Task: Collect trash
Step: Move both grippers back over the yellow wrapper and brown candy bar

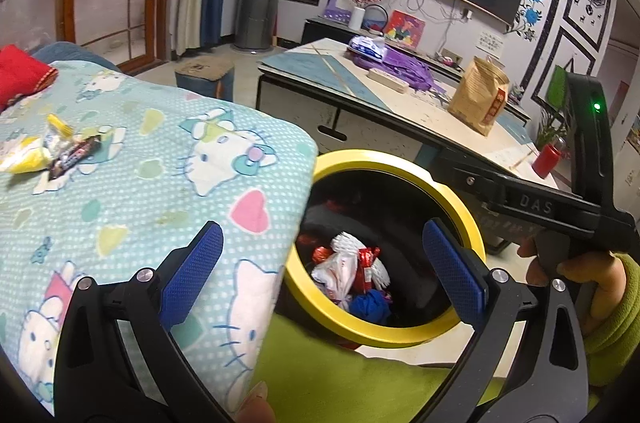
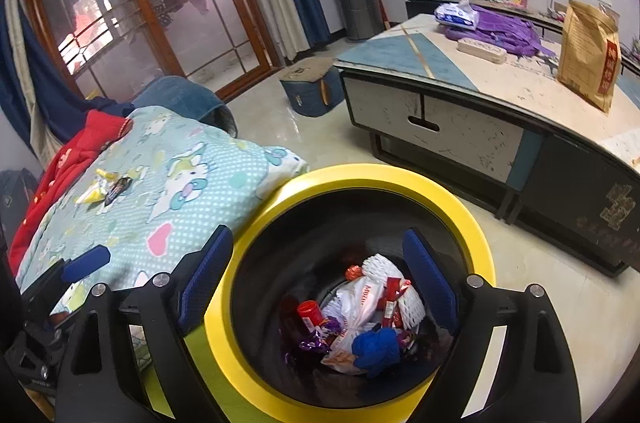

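brown paper bag (image 2: 589,55) on table (image 2: 404,57) behind bin (image 2: 362,179).

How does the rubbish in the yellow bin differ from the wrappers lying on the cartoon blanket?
The rubbish in the bin is a big mixed heap, white, red, blue and purple; the wrappers on the blanket are just a few, yellow, clear and dark. The bin's load sits deep inside the yellow-rimmed bin; the wrappers lie loose on the blanket. Both look like crumpled snack packaging.

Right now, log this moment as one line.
left gripper: open, empty | right gripper: open, empty, over bin | bin: wrappers inside | blanket: wrappers remain
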{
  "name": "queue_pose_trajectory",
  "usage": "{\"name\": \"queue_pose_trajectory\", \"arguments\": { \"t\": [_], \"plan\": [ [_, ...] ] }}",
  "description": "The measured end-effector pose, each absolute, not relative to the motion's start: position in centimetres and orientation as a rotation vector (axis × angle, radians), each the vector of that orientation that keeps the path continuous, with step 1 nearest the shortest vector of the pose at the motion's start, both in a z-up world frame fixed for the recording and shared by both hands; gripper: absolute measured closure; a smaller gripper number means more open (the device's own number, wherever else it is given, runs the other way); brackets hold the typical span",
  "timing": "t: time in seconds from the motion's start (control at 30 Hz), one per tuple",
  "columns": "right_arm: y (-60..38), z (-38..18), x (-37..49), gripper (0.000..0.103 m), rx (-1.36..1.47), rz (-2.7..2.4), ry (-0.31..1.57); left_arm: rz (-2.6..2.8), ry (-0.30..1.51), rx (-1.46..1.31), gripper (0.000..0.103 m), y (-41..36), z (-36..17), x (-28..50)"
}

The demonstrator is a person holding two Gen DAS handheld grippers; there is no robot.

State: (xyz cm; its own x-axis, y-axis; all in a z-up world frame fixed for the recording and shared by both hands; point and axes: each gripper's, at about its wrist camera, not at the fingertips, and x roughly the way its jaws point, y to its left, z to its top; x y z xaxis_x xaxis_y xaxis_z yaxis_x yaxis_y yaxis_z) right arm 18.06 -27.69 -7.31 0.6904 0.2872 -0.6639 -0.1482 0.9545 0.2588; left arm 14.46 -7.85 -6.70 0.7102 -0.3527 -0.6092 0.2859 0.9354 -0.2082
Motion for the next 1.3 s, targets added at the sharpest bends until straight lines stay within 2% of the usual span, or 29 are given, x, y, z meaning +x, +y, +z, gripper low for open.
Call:
{"name": "queue_pose_trajectory", "arguments": {
  "t": [0.57, 1.3],
  "plan": [
    [-23.3, -4.6, 16.3, 0.017, 0.122, 0.368, 0.687, -0.245, 0.639, -0.145, 0.011, -3.7, -5.2, 13.3],
    [-16.0, -3.6, 16.3, 0.015, 0.04, 0.509, 0.683, -0.052, 0.545, -0.232, 0.011, 3.8, -3.4, 12.7]
  ]
}}
